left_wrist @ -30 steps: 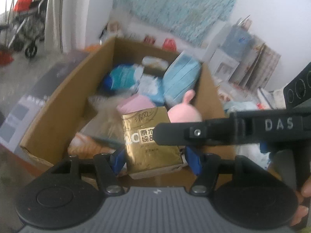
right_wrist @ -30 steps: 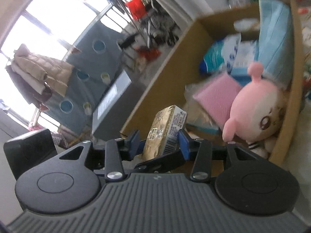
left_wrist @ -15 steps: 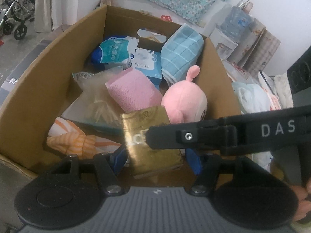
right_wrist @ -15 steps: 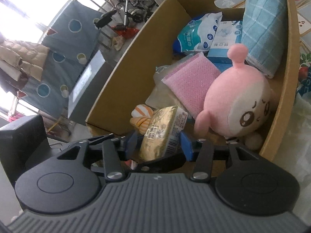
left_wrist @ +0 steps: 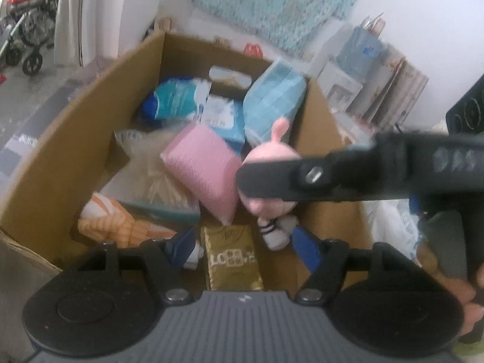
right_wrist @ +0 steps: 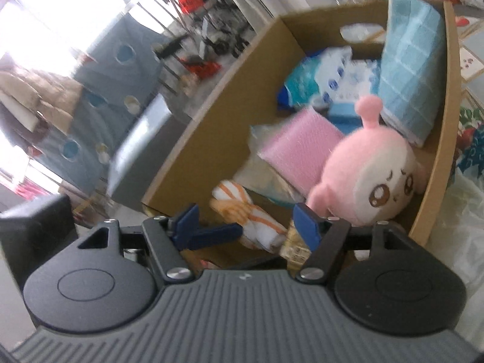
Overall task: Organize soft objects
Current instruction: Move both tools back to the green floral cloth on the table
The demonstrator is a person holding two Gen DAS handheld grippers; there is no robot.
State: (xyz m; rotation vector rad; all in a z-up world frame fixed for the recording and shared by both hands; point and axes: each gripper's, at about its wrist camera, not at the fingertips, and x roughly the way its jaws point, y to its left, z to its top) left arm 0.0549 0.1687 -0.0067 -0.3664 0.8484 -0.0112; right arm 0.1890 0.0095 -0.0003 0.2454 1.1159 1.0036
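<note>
An open cardboard box (left_wrist: 75, 127) holds soft goods. A gold tissue pack (left_wrist: 231, 257) lies flat on the box floor at the near wall. My left gripper (left_wrist: 243, 245) hovers over it, jaws opening, pads clear of the pack. My right gripper (right_wrist: 246, 224) is also opening with nothing pressed between its pads; the gold pack (right_wrist: 295, 245) peeks out under its right finger. The right gripper's body (left_wrist: 363, 175) crosses the left wrist view. A pink plush (right_wrist: 372, 175), a pink pad (left_wrist: 202, 172) and an orange striped cloth (left_wrist: 115, 224) sit beside the pack.
Deeper in the box are a blue checked towel (left_wrist: 272, 103), a blue wipes pack (left_wrist: 175, 99) and a clear bag (left_wrist: 151, 166). Paper bags (left_wrist: 378, 75) lean on the wall at right. A white plastic bag (left_wrist: 393, 227) lies beside the box. A wheeled chair (left_wrist: 27, 39) stands far left.
Both grippers spread their jaws and let go of the gold pack, which dropped from upright between them to flat on the box floor. The right gripper's body rose in the left wrist view.
</note>
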